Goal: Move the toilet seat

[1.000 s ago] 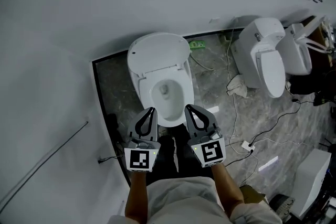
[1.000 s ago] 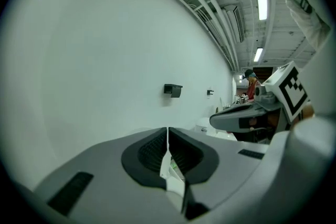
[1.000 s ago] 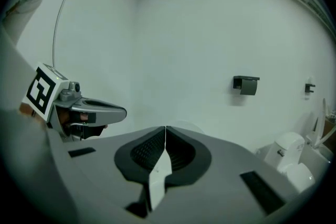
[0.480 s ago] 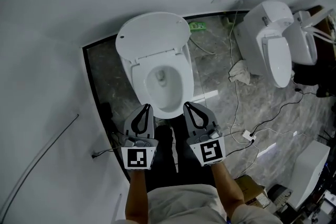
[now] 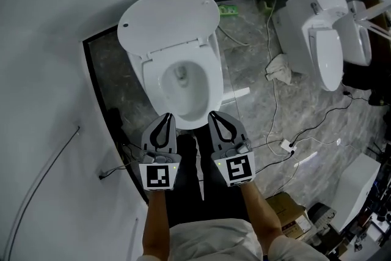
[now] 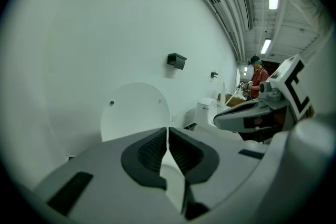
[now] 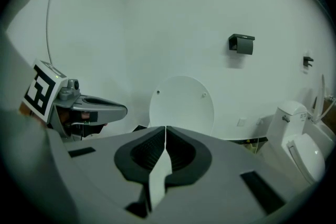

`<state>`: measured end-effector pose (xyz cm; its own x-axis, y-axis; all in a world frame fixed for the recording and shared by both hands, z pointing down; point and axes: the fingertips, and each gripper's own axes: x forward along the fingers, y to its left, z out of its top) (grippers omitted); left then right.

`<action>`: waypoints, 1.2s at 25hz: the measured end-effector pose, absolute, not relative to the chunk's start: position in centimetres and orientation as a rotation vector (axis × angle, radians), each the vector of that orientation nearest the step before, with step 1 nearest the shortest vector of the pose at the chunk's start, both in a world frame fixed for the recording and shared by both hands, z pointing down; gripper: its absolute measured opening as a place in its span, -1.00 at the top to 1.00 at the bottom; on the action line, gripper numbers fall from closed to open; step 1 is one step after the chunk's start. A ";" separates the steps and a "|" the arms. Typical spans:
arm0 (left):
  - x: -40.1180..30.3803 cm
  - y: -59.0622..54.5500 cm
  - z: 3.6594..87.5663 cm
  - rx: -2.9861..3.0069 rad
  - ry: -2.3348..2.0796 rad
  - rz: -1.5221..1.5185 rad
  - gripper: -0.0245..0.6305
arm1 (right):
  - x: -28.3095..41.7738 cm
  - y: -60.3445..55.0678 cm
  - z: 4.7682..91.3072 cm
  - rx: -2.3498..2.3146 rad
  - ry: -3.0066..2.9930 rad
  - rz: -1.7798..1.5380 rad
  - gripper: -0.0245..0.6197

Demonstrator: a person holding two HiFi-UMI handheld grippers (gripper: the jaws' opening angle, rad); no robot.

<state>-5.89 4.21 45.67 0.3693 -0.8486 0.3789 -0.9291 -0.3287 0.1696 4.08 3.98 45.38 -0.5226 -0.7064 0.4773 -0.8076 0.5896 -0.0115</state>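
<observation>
Lifting the seat point(image 5: 206, 79) evenly means first parting the left gripper point(image 5: 165, 118) and right gripper point(image 5: 214, 114), both pressed together on nothing, then catching its front edge.

Clear passage at 12 o'clock to the open bowl point(image 5: 182, 85). The raised lid point(image 5: 165, 18) blocks beyond it, against the wall point(image 5: 55, 15). Cables point(image 5: 285, 145) and a second toilet point(image 5: 317, 33) clutter the floor point(image 5: 244, 64) at 2 o'clock.

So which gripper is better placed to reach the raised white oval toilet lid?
Left, narrowly. Both are shut and empty at the white bowl's front, but the left gripper lines up with the raised white oval toilet lid, which sits toward that side; the right gripper is offset.
</observation>
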 end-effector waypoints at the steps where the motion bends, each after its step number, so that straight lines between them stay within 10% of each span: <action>1: -5.8 4.3 46.3 2.279 -1.552 0.315 0.84 | 4.2 4.0 46.1 1.213 -2.387 0.331 0.86; 30: -3.9 8.5 63.8 2.196 -1.344 0.529 0.84 | 7.3 8.5 65.8 1.190 -2.099 0.629 0.85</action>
<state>-3.90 8.47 63.81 0.4348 -0.7007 0.5656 -0.8983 -0.3821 0.2171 7.33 8.47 65.80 -0.3878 -0.5699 0.7244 -0.8744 0.4762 -0.0933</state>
